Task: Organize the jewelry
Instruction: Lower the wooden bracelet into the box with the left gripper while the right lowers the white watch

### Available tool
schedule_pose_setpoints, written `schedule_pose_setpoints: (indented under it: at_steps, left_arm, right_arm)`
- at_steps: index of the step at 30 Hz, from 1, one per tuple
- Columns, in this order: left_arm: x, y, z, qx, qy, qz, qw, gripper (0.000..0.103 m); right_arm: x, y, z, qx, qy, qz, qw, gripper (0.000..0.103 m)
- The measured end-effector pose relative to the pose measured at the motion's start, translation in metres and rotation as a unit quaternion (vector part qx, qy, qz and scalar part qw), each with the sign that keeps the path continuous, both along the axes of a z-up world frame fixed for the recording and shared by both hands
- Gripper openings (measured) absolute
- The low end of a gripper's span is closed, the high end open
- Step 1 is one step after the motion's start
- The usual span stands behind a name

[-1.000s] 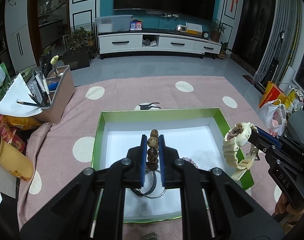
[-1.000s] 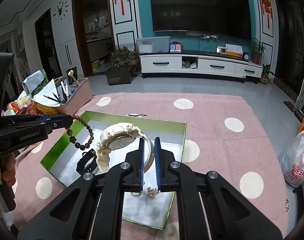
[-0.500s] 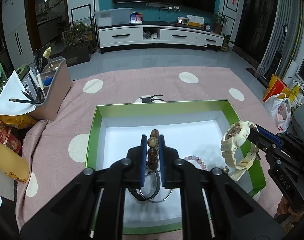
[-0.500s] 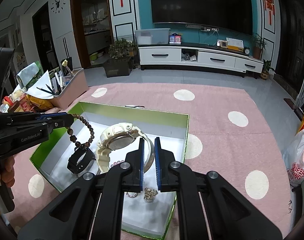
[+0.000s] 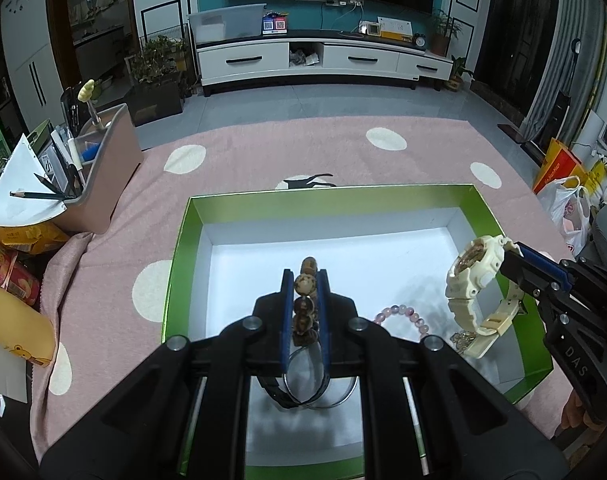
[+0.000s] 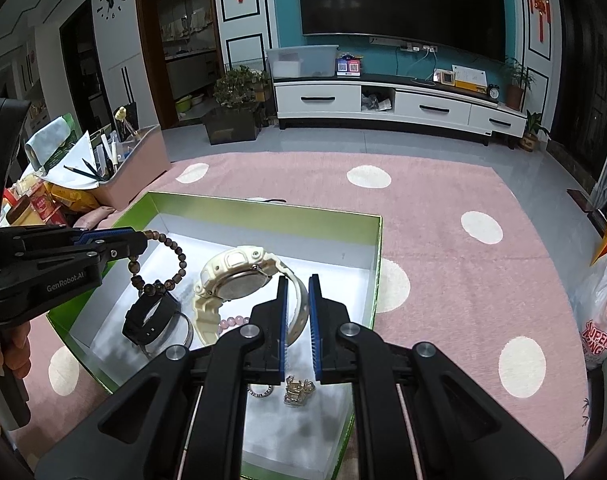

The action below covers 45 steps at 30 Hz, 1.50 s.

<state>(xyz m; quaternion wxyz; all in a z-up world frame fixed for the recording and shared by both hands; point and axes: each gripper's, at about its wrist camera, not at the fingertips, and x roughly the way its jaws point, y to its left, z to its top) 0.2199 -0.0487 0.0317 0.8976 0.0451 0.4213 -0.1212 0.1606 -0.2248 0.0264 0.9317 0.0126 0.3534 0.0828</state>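
The left gripper (image 5: 305, 284) is clamped on a bead bracelet (image 6: 171, 258), held near the box's (image 5: 183, 240) left edge. The right gripper (image 6: 297, 292) is closed on a cream watch (image 6: 239, 276), raised by the right edge.

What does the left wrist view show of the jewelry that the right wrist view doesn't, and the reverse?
Only the left wrist view shows the cream watch's dial side and the right claw from outside.

Only the right wrist view shows the brown bead bracelet hanging as a full loop from the left claw, the watch's case back, and a small ring and metal charm on the box floor.

Both show the green box, black band, pink bead bracelet, and each claw shut on its piece.
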Motion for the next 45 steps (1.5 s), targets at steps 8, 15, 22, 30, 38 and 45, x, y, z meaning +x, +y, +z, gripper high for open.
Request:
schedule_pose_setpoints:
  at_steps: [8,15,22,30,38,45]
  left_arm:
    - [0.002,0.000,-0.006,0.006,0.007,0.001,1.0000,0.011]
    - [0.004,0.001,-0.011,0.012,0.014,0.002,0.9998,0.011]
    - [0.006,0.002,-0.017,0.018,0.022,0.005,0.9996,0.011]
    - [0.008,0.003,-0.023,0.022,0.029,0.007,0.9993,0.011]
    - [0.010,0.004,-0.027,0.025,0.033,0.008,0.9991,0.011]
    - [0.011,0.005,-0.030,0.028,0.037,0.010,0.9989,0.011]
  right_arm:
    - [0.004,0.002,-0.005,-0.003,0.009,0.002,1.000,0.009]
    - [0.006,0.004,-0.008,-0.006,0.016,0.005,1.000,0.009]
    - [0.007,0.008,-0.012,-0.009,0.022,0.010,1.000,0.010]
    - [0.009,0.009,-0.015,-0.012,0.026,0.011,1.000,0.010]
    - [0.010,0.011,-0.017,-0.014,0.030,0.014,0.999,0.010]
    - [0.011,0.010,-0.019,-0.014,0.035,0.011,0.999,0.014]
